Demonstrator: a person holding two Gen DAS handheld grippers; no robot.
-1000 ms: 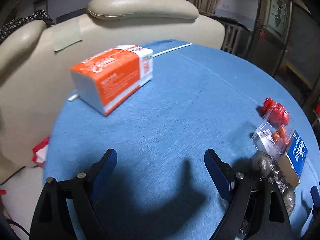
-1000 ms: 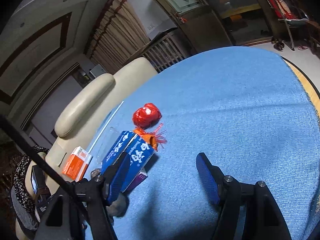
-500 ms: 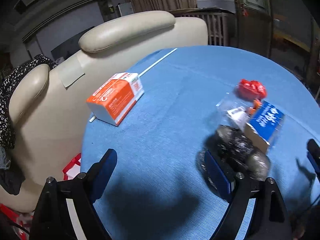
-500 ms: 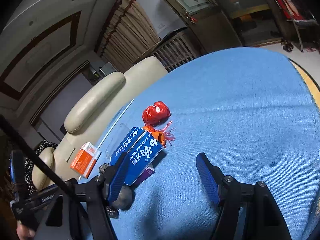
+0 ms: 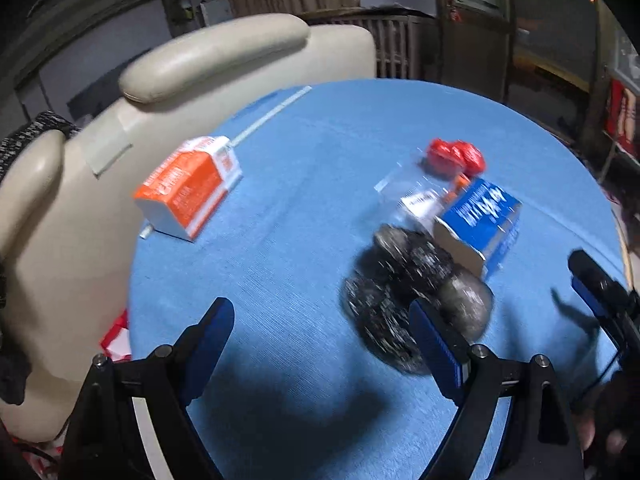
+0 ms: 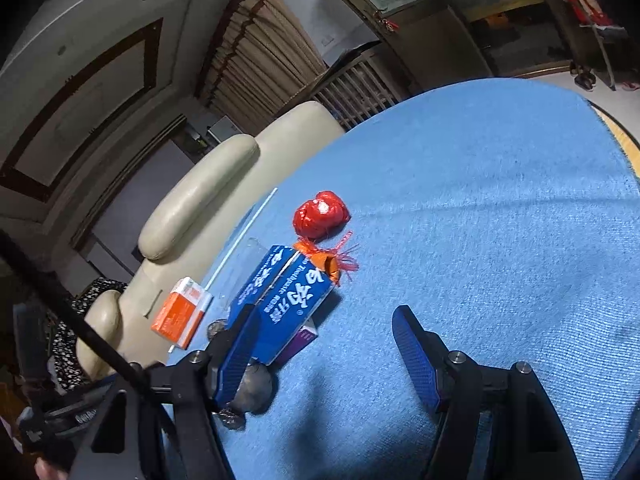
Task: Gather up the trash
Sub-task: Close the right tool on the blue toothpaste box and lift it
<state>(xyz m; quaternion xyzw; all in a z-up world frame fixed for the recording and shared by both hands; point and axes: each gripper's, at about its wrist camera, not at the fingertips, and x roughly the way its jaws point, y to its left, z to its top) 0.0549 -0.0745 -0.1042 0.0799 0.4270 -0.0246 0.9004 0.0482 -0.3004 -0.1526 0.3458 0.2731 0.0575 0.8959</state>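
Note:
A pile of trash lies on the blue-clothed round table [image 5: 320, 160]: a blue toothpaste box [image 5: 480, 216], a red crumpled wrapper [image 5: 456, 156], clear plastic packaging [image 5: 408, 192] and a dark crumpled bag [image 5: 400, 280]. An orange-and-white carton [image 5: 188, 192] lies apart to the left. My left gripper [image 5: 320, 340] hangs open over bare cloth, its right finger just in front of the dark bag. My right gripper [image 6: 328, 356] is open and empty. Its left finger overlaps the blue box [image 6: 288, 300], with the red wrapper [image 6: 322, 216] beyond.
A cream leather chair [image 5: 200, 64] stands against the table's far left edge. A white straw [image 5: 272, 116] lies near that edge. A red bag [image 5: 116, 340] sits on the floor below. The table's wooden rim [image 6: 616, 136] shows at the right.
The left gripper has pulled back, risen and rolled, so the trash pile has come from the right edge toward the middle of its view. The right gripper has hardly moved.

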